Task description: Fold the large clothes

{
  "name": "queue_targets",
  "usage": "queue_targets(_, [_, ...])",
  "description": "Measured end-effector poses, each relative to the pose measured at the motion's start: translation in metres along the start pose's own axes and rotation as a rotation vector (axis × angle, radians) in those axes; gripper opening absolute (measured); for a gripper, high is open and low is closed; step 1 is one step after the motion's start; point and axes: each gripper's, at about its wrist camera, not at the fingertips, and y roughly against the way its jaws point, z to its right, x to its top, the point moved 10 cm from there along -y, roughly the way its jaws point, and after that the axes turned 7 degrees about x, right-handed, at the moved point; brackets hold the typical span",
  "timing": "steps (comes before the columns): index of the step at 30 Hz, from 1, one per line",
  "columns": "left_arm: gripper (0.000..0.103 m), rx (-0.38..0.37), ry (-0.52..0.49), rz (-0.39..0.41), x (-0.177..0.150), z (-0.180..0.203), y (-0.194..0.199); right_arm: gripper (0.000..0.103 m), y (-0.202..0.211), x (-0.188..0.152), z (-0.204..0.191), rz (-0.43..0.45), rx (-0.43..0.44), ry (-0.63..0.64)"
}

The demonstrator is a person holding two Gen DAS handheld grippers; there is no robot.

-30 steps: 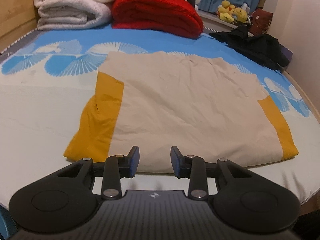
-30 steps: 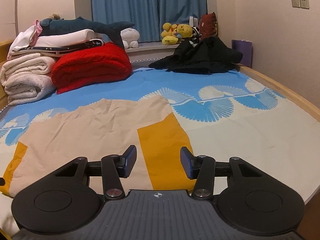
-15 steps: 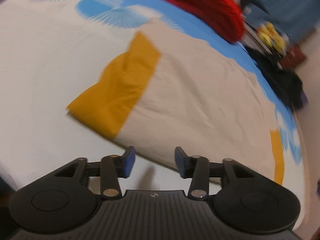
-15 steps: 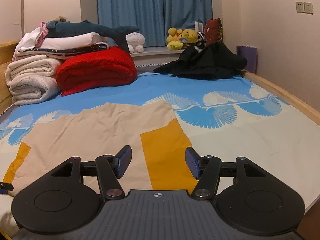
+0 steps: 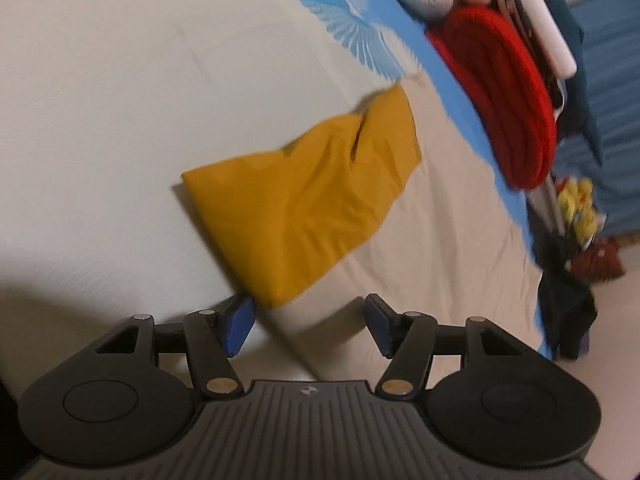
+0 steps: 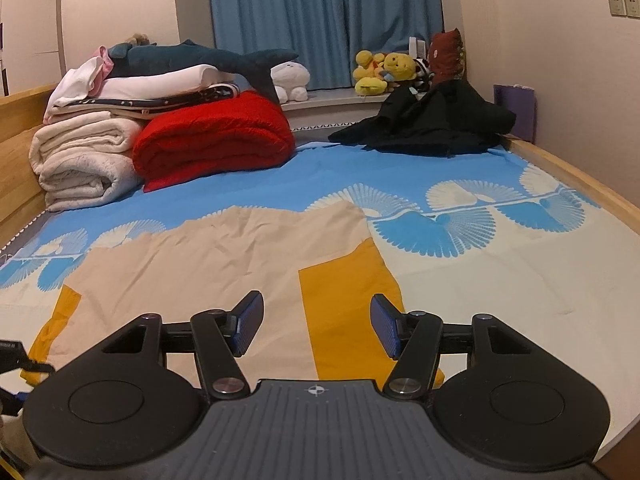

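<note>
A large beige garment (image 6: 220, 264) with yellow sleeves lies flat on the bed. In the left wrist view its left yellow sleeve (image 5: 300, 208) lies creased just ahead of my left gripper (image 5: 308, 324). That gripper is rolled to one side and tilted down at the bed. Its jaws are opening, and the sleeve's near corner and the garment's edge sit in the gap, not pressed by the pads. My right gripper (image 6: 316, 324) stands open low over the right yellow sleeve (image 6: 344, 304), gripping nothing.
At the back left lie a folded red blanket (image 6: 212, 140) and rolled white blankets (image 6: 80, 160). A heap of black clothes (image 6: 432, 124) and plush toys (image 6: 384, 72) sit at the far end. A wooden bed rail (image 6: 580, 176) runs along the right.
The left gripper has rolled, sunk and moved toward the left yellow sleeve, and its jaws have widened. The right gripper's jaws opened a little; it has barely moved.
</note>
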Motion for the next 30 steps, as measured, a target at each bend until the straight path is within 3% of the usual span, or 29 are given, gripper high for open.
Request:
queue_targets(3, [0.067,-0.031,0.035,0.054,0.008,0.001,-0.006,0.061,0.001,0.000,0.001,-0.004,0.002,0.000])
queue_targets(8, [0.080,-0.090,0.046,0.137,0.015,0.012,-0.013,0.061,0.001,-0.001,0.002,-0.011,-0.001,0.007])
queue_targets(12, [0.080,-0.122,0.083,0.186,0.021,0.016,-0.019,0.061,-0.004,-0.003,0.001,-0.022,-0.003,0.012])
queue_targets(14, [0.065,-0.116,0.101,0.191,0.026,0.016,-0.022,0.061,-0.007,-0.004,-0.001,-0.029,0.000,0.012])
queue_targets(15, [0.038,-0.106,0.101,0.181,0.028,0.017,-0.024,0.061,-0.009,-0.004,-0.004,-0.032,0.004,0.014])
queue_targets(16, [0.027,-0.117,0.100,0.164,0.029,0.017,-0.025,0.061,-0.011,-0.004,-0.007,-0.033,0.010,0.016])
queue_targets(17, [0.023,-0.126,0.084,0.165,0.029,0.020,-0.022,0.061,-0.013,-0.004,-0.011,-0.033,0.019,0.022])
queue_targets(19, [0.018,-0.127,0.025,0.178,0.032,0.030,-0.012,0.061,-0.017,-0.004,-0.023,-0.030,0.038,0.047])
queue_targets(24, [0.016,-0.116,-0.094,0.167,0.043,0.049,0.028,0.042,-0.026,-0.001,-0.064,0.013,0.063,0.147])
queue_targets(30, [0.017,-0.002,-0.241,0.160,0.073,0.040,0.079,0.039,-0.042,-0.008,-0.135,0.015,0.199,0.202])
